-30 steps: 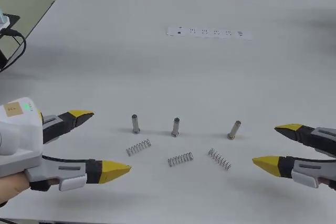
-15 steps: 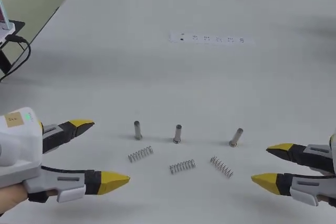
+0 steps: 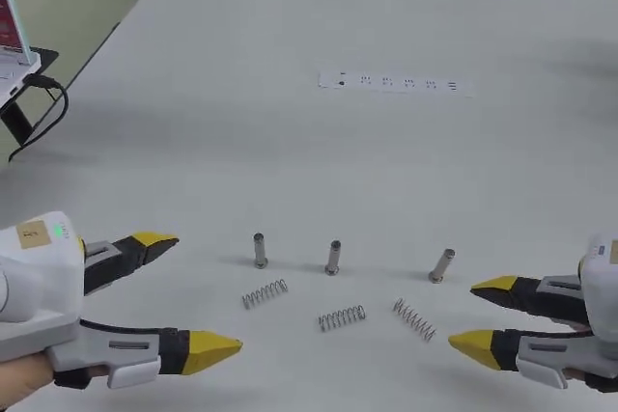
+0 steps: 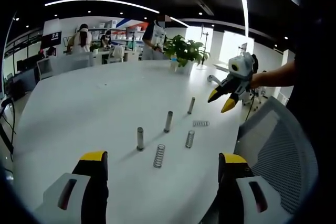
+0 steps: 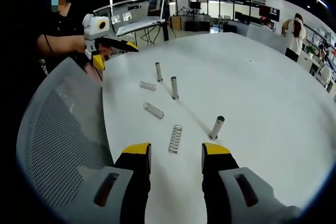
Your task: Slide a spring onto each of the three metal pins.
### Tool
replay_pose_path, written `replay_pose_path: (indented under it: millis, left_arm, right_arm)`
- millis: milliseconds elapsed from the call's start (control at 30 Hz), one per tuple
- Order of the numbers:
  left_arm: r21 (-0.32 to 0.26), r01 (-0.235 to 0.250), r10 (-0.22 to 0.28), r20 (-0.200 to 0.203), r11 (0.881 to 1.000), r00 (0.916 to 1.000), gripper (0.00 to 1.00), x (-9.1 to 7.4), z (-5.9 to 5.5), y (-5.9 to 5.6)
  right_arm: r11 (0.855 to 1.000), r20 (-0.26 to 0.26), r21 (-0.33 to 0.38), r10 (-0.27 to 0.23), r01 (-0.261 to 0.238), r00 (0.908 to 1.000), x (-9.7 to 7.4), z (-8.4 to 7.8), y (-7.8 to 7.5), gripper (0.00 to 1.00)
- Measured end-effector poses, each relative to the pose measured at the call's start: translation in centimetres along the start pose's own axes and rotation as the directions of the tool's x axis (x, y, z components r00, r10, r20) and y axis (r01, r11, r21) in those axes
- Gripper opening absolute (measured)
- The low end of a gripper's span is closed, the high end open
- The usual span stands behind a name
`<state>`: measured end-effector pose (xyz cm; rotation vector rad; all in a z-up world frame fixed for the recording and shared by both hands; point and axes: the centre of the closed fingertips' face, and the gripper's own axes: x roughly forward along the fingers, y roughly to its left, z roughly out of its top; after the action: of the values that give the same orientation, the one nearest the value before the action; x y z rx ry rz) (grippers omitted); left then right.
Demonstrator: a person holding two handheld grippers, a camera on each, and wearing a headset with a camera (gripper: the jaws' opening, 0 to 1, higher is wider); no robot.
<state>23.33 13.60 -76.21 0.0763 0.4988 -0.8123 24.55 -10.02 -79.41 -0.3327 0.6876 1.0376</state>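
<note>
Three pins (image 3: 333,258) stand in a row on the table (image 3: 290,142), a spring (image 3: 341,317) lying near each, ready for pairing. The left gripper (image 3: 205,291) and right gripper (image 3: 463,314) flank them, jaws apart, holding nothing.

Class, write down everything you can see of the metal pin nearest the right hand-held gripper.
The metal pin is a short, smooth, silvery cylinder, slightly wider at its foot. It stands on the white table and seems to lean a little toward the right hand-held gripper, which is open and not touching it. No spring is on it; the nearest spring lies flat on the table, apart from its foot.
</note>
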Motion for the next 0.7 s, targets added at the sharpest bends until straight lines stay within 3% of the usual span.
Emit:
replay_pose_path:
  millis: [200, 700]
  left_arm:
    - [-0.003, 0.003, -0.003, -0.001, 1.0, 1.0, 0.84, 0.0, -0.1, -0.1]
    - [-0.003, 0.013, -0.013, -0.004, 1.0, 0.9999, 0.83, 0.2, -0.3, -0.5]
  right_arm:
    - [0.999, -0.021, 0.009, 0.034, -0.034, 0.9992, 0.6, -0.3, 0.8, 0.36]
    - [0.998, -0.084, -0.023, 0.061, -0.063, 0.9946, 3.3, -0.4, 1.3, 0.33]
